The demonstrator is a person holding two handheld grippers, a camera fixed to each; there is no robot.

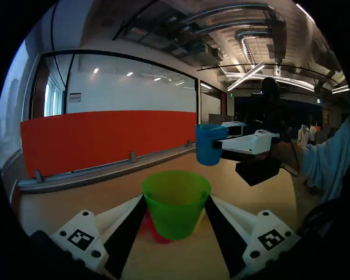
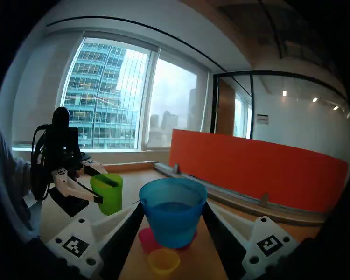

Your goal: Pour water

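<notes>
While left gripper (image 1: 176,199) pinches green cup (image 1: 176,212), right gripper (image 2: 172,206) pinches blue cup (image 2: 172,219) | blue lip over green rim | tilt slowly

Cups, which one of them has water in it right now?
The blue cup, gripped by the right gripper: a water surface shows inside it. The green cup in the left gripper and the small yellow cup on the table look empty.

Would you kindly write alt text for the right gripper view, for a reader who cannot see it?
The right claw grips a blue cup of water above a wooden table; farther left, the left claw holds a green cup.
</notes>
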